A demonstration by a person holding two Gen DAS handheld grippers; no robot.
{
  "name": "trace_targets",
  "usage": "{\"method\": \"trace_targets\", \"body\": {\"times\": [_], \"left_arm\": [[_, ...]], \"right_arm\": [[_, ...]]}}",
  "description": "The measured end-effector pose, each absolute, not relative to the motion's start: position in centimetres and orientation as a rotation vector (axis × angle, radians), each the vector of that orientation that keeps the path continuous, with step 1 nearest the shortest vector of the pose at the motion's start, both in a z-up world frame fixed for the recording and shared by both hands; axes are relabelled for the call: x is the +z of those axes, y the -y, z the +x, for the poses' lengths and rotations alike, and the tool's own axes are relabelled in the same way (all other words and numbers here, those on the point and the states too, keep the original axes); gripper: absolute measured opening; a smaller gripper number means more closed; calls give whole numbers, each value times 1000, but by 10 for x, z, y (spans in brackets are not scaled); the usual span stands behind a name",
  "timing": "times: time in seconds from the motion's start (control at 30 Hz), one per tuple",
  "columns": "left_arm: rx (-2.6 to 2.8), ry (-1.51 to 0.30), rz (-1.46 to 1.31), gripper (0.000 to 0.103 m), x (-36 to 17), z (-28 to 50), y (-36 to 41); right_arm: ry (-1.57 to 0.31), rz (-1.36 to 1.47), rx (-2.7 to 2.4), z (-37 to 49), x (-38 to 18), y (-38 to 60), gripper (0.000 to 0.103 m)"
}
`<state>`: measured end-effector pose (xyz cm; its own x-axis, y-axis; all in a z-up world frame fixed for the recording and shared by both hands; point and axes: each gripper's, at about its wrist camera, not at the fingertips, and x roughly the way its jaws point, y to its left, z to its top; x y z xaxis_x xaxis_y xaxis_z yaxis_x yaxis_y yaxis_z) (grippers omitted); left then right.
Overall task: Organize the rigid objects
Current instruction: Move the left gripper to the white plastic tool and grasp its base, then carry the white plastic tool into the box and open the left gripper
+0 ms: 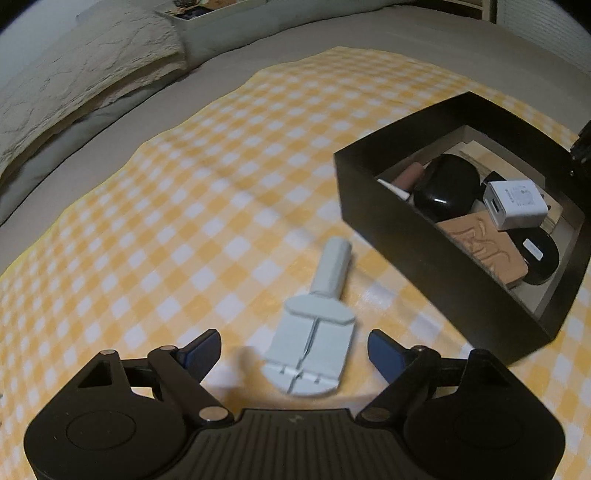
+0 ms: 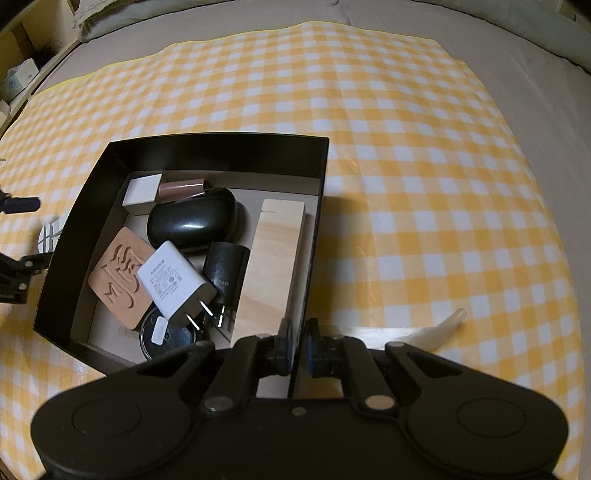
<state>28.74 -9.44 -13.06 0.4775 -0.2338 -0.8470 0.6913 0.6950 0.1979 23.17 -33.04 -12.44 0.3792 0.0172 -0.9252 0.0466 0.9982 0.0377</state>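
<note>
A pale blue plastic tool (image 1: 314, 332) with a round handle lies on the yellow checked cloth (image 1: 184, 206), between my left gripper's (image 1: 294, 349) open fingers, which do not touch it. A black box (image 1: 436, 266) stands to its right, holding a white charger (image 1: 515, 203), a black case (image 1: 447, 188) and a carved wooden block (image 1: 484, 251). My right gripper (image 2: 298, 347) is shut on the near right wall of the black box (image 2: 314, 229). Inside are the white charger (image 2: 175, 282), a black charger (image 2: 225, 273), the carved block (image 2: 120, 273) and a plain wooden block (image 2: 273, 266).
A pale curved horn-shaped piece (image 2: 439, 328) lies on the cloth to the right of my right gripper. The left gripper shows at the right wrist view's left edge (image 2: 18, 236). A pillow (image 1: 85, 74) and a white box (image 1: 221, 22) lie beyond the cloth.
</note>
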Motion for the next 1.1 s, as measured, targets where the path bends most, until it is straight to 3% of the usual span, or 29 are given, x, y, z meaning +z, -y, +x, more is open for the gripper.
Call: {"method": "trace_targets", "body": {"times": [0.07,0.27,0.6,0.93,1.1], "left_arm": [[-613,-907,582,66,-133,289,101],[-627,-976,538,52,-141,298,103],[-534,-1150,351,49,-135,292,73],[-477,-1116,318,47,-140,294,82],[-434,-1097,175,47,-131,296,73]], "right_arm": [[-1182,61,-13,232,-124,329,8],[-1183,61,-9,232,-125,329,9],[-1182,60,-10,232,-124,330,9],[-1183,52,-12,231,-124,327,9],[-1183,54,-13,231,-124,329,9]]}}
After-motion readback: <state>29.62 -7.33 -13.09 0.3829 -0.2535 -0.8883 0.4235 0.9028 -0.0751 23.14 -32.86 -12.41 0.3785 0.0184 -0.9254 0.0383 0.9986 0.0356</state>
